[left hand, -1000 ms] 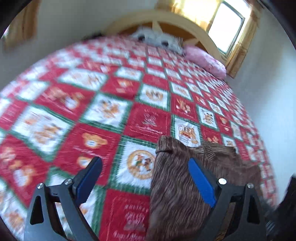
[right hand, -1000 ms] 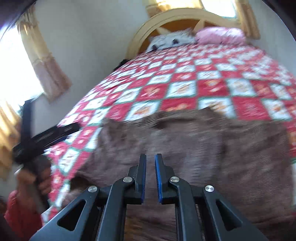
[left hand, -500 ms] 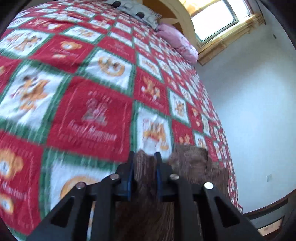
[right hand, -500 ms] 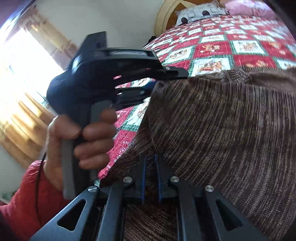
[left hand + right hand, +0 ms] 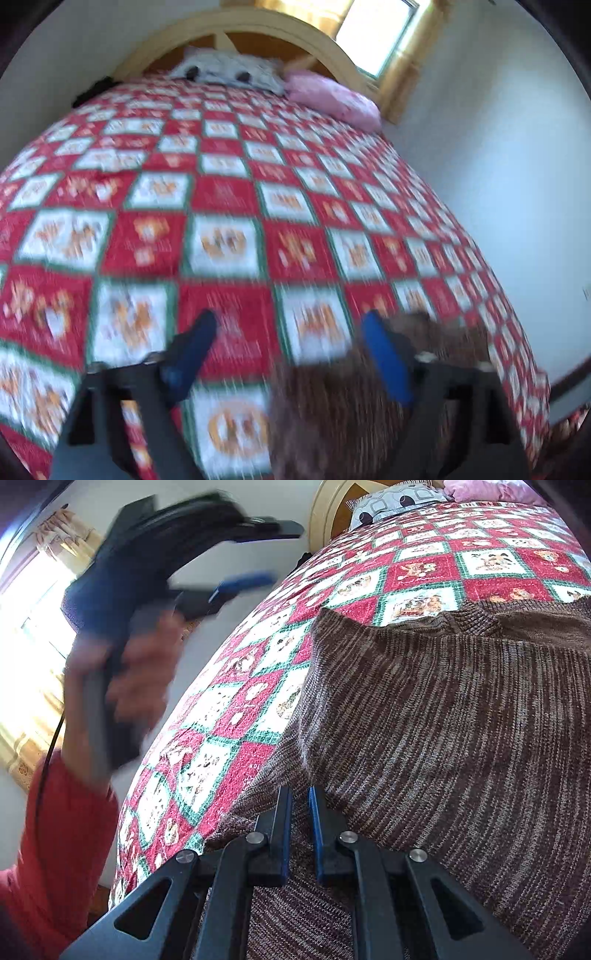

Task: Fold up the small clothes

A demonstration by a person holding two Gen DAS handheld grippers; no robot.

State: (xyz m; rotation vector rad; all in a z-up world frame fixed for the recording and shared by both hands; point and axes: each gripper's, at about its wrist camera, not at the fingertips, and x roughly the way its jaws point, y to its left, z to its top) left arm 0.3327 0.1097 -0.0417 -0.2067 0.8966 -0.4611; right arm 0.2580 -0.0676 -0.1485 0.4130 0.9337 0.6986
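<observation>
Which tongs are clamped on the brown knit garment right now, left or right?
The right tongs: nearly shut, pinching the brown knit garment at its near edge. The left tongs have just been opening and stand wide, gripping nothing.

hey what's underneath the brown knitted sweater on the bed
The brown knitted sweater lies on the red, white and green patchwork quilt, which shows around its edges. Anything else beneath it is covered.

Left gripper (image 5: pixel 273 554): raised in a red-sleeved hand (image 5: pixel 122 679), jaws just opened wide, empty. Right gripper (image 5: pixel 298 794): jaws closed, angled downward.
</observation>
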